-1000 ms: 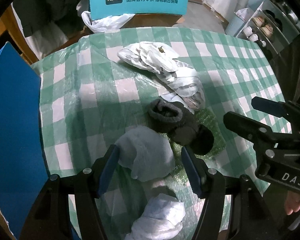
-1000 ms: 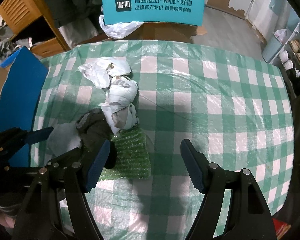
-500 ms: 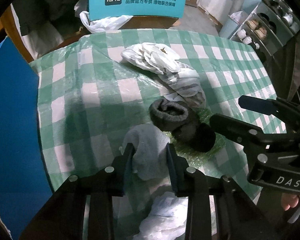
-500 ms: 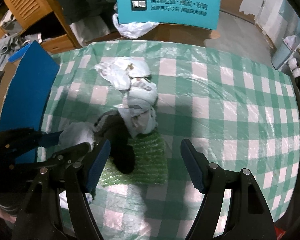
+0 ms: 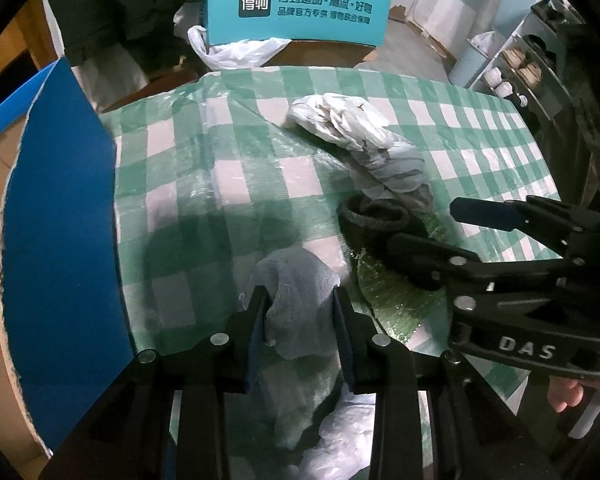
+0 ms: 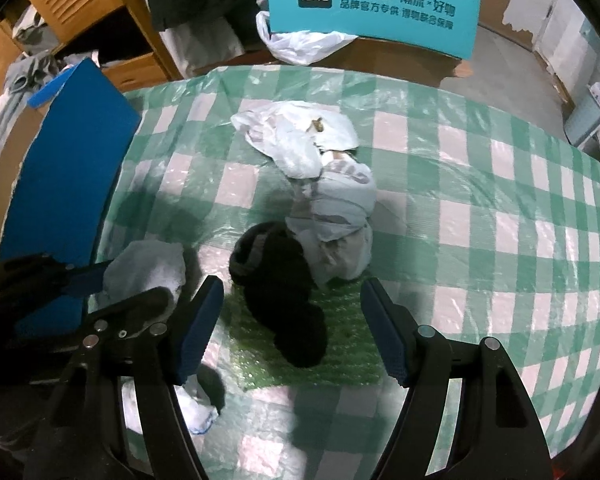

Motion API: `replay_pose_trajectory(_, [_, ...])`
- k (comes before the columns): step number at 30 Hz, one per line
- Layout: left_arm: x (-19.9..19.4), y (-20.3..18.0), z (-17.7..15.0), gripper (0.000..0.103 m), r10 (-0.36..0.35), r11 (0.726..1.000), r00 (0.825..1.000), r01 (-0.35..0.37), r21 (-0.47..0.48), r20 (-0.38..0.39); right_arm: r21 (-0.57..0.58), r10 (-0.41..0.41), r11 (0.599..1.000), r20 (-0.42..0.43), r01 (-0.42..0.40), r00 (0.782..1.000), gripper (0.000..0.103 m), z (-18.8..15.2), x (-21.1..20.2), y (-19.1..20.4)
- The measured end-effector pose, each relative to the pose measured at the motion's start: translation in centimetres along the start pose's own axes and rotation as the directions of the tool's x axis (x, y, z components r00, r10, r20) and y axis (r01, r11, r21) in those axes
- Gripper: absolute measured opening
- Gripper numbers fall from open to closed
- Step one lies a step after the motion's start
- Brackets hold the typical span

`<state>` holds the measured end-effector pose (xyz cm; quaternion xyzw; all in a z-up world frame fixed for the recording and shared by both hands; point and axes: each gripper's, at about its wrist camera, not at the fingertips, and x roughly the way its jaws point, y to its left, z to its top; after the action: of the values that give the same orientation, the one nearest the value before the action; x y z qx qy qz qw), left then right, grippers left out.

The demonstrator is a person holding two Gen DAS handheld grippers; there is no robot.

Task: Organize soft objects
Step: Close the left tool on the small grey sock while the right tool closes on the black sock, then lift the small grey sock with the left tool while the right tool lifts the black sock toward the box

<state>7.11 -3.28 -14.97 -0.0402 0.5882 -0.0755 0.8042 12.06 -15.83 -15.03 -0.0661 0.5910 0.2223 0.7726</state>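
My left gripper [image 5: 300, 312] is shut on a light grey sock [image 5: 296, 280] and holds it above the green-checked tablecloth [image 5: 228, 184]. The sock also shows in the right wrist view [image 6: 148, 268]. A dark grey sock [image 6: 276, 280] lies on a green bubble-wrap sheet [image 6: 340, 360], and shows in the left wrist view [image 5: 374, 220]. My right gripper [image 6: 292, 320] is open, hovering over the dark sock. A pile of white and grey cloths [image 6: 324, 184] lies behind it.
A blue board [image 5: 60, 216] stands at the table's left edge. A teal box [image 6: 372, 4] and a white plastic bag [image 6: 300, 44] sit beyond the far edge. A white cloth [image 5: 336, 436] lies under my left gripper.
My left gripper has closed on the light grey sock and lifted it. My right gripper has moved left, over the dark sock.
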Motion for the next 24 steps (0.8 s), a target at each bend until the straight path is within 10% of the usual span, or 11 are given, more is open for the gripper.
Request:
replay_pose_trajectory(14, [-0.6, 0.7, -0.1, 0.032, -0.01, 1.0, 1.0, 0.01, -0.018, 0.004, -0.042, -0.035, 0.999, -0.051, 0.033, 0.998, 0.035, 0.0, 2.1, 0.8])
replay_pose_trajectory(24, [-2.9, 0.4, -0.1, 0.032, -0.01, 1.0, 0.998, 0.011, -0.018, 0.055, -0.047, 0.003, 0.999, 0.011, -0.003, 1.0, 0.035, -0.1, -1.2, 1.2])
